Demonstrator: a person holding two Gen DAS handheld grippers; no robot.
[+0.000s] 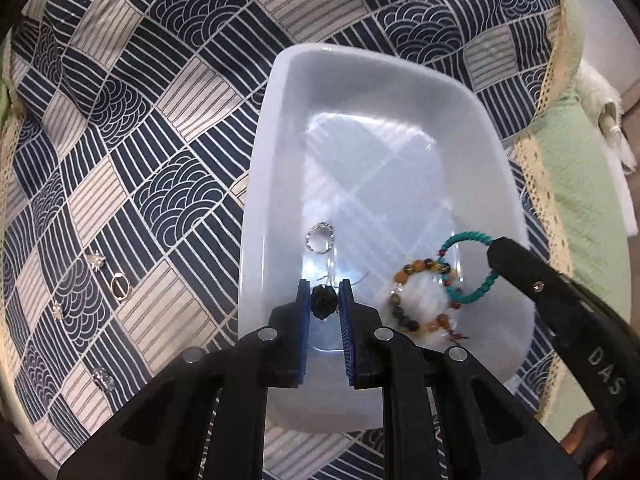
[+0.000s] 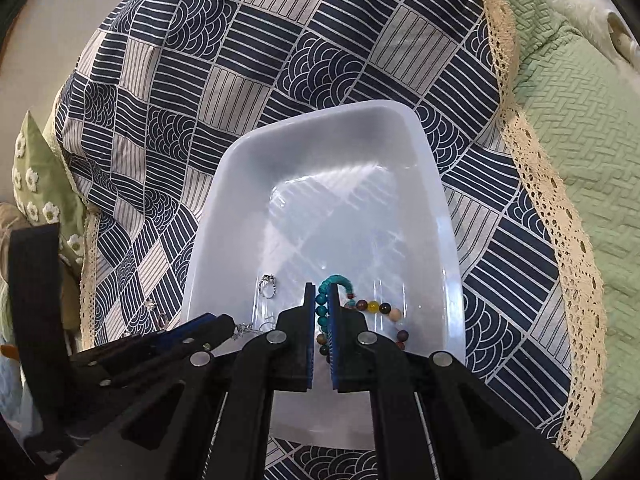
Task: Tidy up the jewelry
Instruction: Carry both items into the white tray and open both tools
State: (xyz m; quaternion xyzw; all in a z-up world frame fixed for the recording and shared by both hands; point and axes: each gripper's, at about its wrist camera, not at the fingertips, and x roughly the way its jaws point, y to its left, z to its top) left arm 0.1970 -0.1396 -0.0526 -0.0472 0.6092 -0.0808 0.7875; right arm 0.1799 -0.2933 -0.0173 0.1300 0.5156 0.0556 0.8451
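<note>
white tray (image 1: 256, 184) on patterned cloth (image 1: 132, 152). left gripper (image 1: 325, 298) over tray's near end, clamped on dark bead (image 1: 321, 299); silver ring (image 1: 320, 237) just beyond it. right gripper (image 2: 322, 312) pinching teal bracelet (image 2: 321, 312) above mixed-bead bracelet (image 2: 378, 307) lying in tray. small rings (image 1: 120, 285) on cloth left of left gripper.

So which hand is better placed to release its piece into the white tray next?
Probably the right. The right gripper holds the turquoise bracelet low beside the mixed bead bracelet in the tray. The left gripper pinches a dark bead with a fine chain trailing.
</note>
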